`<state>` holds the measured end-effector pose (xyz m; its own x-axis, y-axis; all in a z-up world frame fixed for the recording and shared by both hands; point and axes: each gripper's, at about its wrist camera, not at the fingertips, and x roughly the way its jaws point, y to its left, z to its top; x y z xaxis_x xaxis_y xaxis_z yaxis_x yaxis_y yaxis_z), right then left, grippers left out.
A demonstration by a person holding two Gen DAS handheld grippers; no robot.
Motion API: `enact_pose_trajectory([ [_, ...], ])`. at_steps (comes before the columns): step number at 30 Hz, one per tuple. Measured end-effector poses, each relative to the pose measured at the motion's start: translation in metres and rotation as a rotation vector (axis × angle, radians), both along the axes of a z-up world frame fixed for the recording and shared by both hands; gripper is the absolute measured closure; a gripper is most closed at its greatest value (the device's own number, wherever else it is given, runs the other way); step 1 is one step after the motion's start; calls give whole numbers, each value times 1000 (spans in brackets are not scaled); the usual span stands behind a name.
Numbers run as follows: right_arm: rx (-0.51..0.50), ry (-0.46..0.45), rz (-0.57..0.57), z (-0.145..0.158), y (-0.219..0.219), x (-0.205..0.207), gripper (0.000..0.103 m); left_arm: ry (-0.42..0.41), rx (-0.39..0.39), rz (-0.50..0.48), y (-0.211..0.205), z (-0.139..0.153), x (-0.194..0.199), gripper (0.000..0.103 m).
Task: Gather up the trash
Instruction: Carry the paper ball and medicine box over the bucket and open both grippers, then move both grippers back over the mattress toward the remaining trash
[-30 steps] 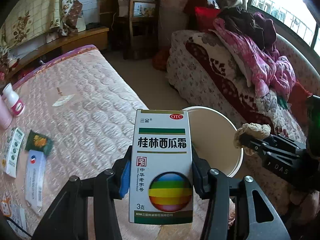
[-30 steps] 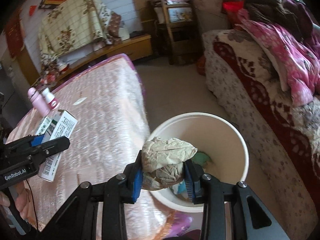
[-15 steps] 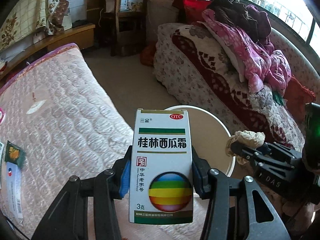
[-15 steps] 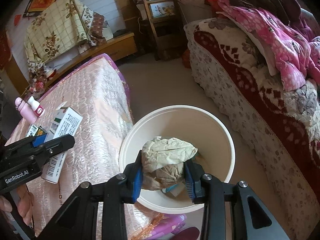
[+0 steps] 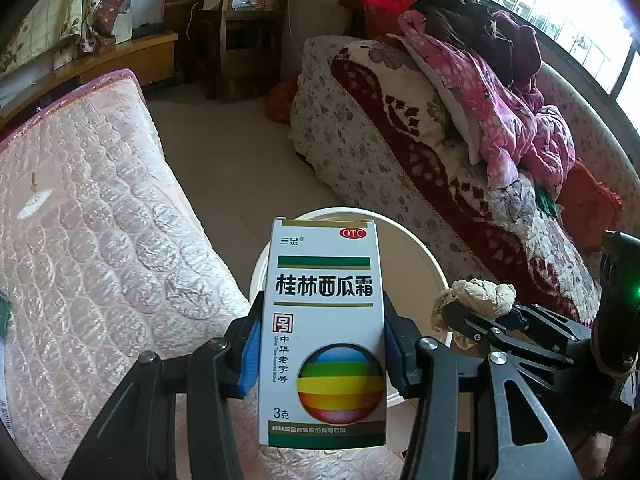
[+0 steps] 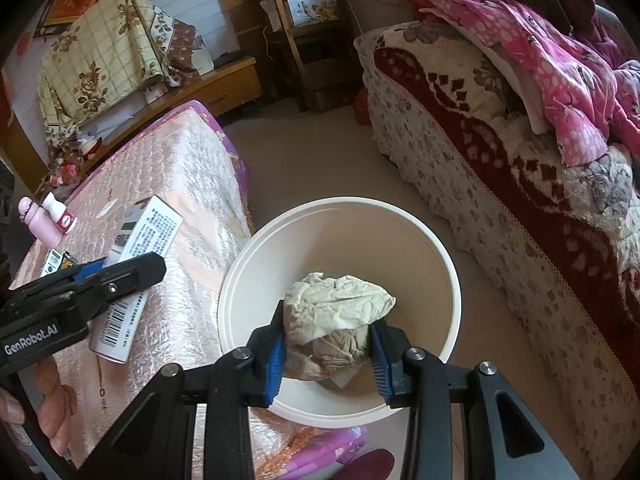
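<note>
My left gripper (image 5: 320,356) is shut on a white medicine box (image 5: 324,332) with green stripes and a rainbow ball, held upright in front of the white trash bucket (image 5: 420,256). In the right wrist view the left gripper (image 6: 120,276) holds the box (image 6: 148,240) over the mattress edge, left of the bucket. My right gripper (image 6: 326,352) is shut on a crumpled beige paper wad (image 6: 336,312), directly above the open bucket (image 6: 452,280). The wad also shows in the left wrist view (image 5: 476,296), at the bucket's right rim.
A pink quilted mattress (image 5: 92,224) lies left with pink bottles (image 6: 44,220) and small packets on it. A floral sofa (image 6: 520,184) piled with pink clothes stands right. A wooden chair (image 6: 304,36) and low cabinet are at the back. Bare floor lies between mattress and sofa.
Both grippers moved toward the bucket, which now looks larger and more centred. The paper wad now hangs over the bucket's opening. Both grips are unchanged.
</note>
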<state>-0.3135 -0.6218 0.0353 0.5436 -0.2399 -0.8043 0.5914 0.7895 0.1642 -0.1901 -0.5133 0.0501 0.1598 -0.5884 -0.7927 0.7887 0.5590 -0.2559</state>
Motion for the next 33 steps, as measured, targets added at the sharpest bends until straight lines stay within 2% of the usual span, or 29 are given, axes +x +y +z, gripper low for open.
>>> enact_pose_trajectory([
  [12,13,21,-17,-10,-11,4,62,37,-18,-15,-4,-7,6,51],
  [13,11,26,-22,-11,-11,4,57,43,-22,-15,-5,-7,6,51],
  [15,9,43,-38,-13,-14,5,37,54,-21,-17,-5,-9,8,48],
  [21,37,34,-56,-14,-17,0,37,59,-28,-17,-3,-9,7,34],
  [24,55,29,-58,-15,-17,0,37,53,-29,-13,1,-7,7,34],
  [33,49,34,-38,-15,-3,3,37,-68,-3,29,23,6,4,34],
])
